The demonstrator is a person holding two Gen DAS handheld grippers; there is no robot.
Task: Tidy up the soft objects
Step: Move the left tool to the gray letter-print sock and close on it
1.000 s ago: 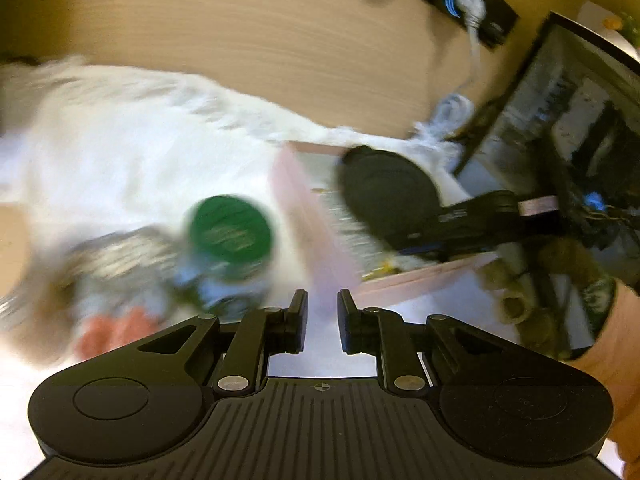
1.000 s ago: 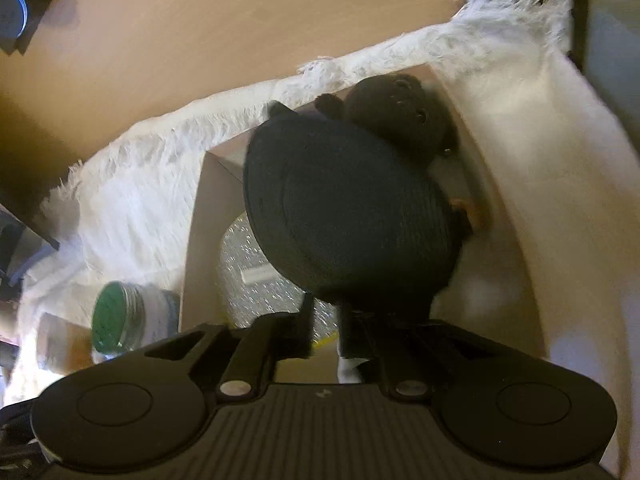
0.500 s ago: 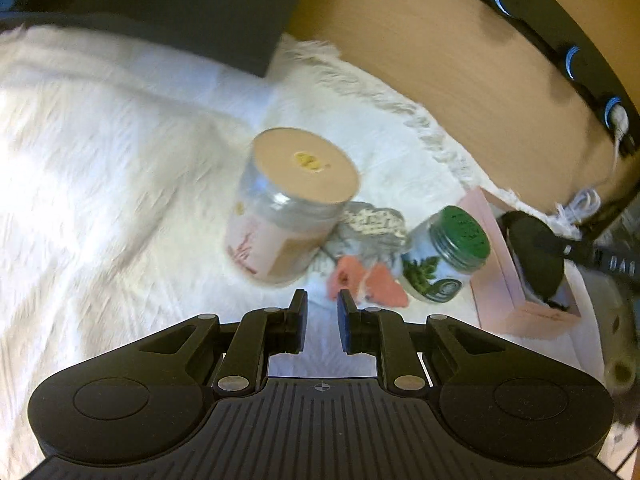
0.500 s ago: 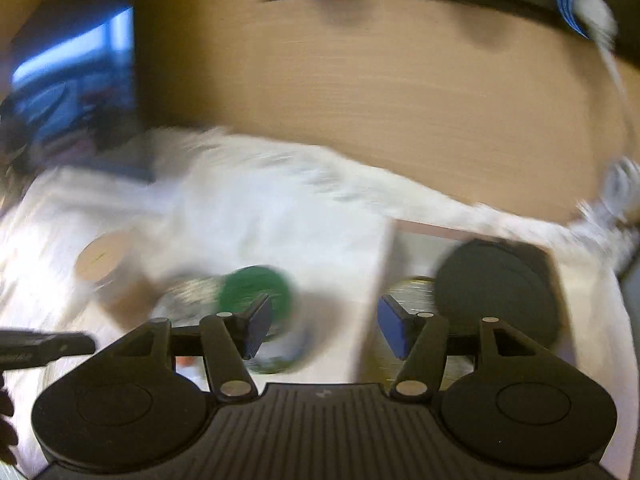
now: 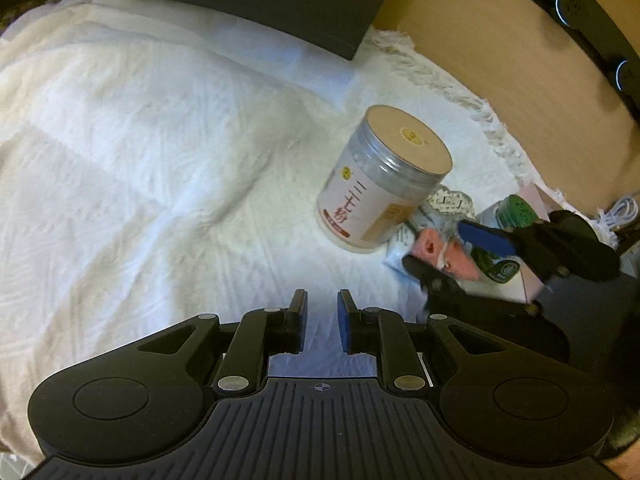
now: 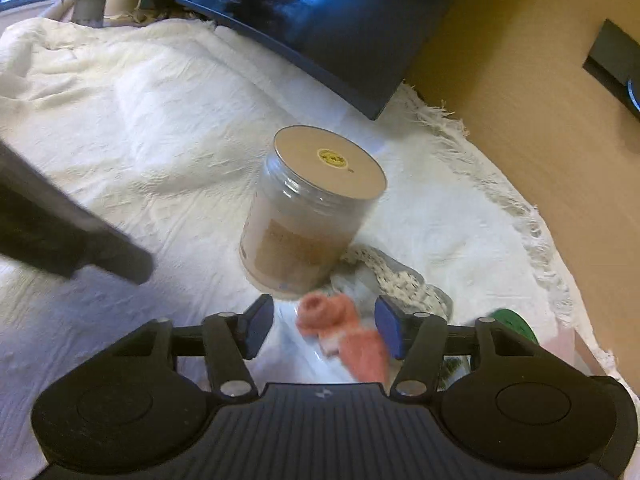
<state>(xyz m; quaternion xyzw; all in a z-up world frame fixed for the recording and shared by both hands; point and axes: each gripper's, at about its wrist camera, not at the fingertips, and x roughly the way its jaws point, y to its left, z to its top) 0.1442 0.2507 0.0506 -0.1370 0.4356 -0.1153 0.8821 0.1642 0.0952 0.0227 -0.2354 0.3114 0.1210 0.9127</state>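
Observation:
A pink and grey soft toy [image 6: 344, 336] lies on the white blanket [image 6: 160, 152] beside a tan-lidded jar [image 6: 316, 208]. My right gripper [image 6: 322, 326] is open, its blue pads on either side of the toy's pink part. In the left wrist view the toy [image 5: 444, 252] lies between the jar [image 5: 380, 184] and a green-lidded jar [image 5: 508, 220], with the right gripper [image 5: 448, 248] around it. My left gripper [image 5: 322, 322] is nearly closed and empty, held over bare blanket left of the toy.
A pink box [image 5: 536, 280] sits at the right behind the green-lidded jar [image 6: 516, 324]. A dark monitor [image 6: 320, 16] stands at the back on the blanket. A wooden wall [image 6: 540, 80] with a black socket strip runs along the right. The left gripper's edge [image 6: 60, 240] shows at the left.
My right gripper has opened, left the black round object in the pink box and swung left over the pink toy. My left gripper has turned left, away from the box.

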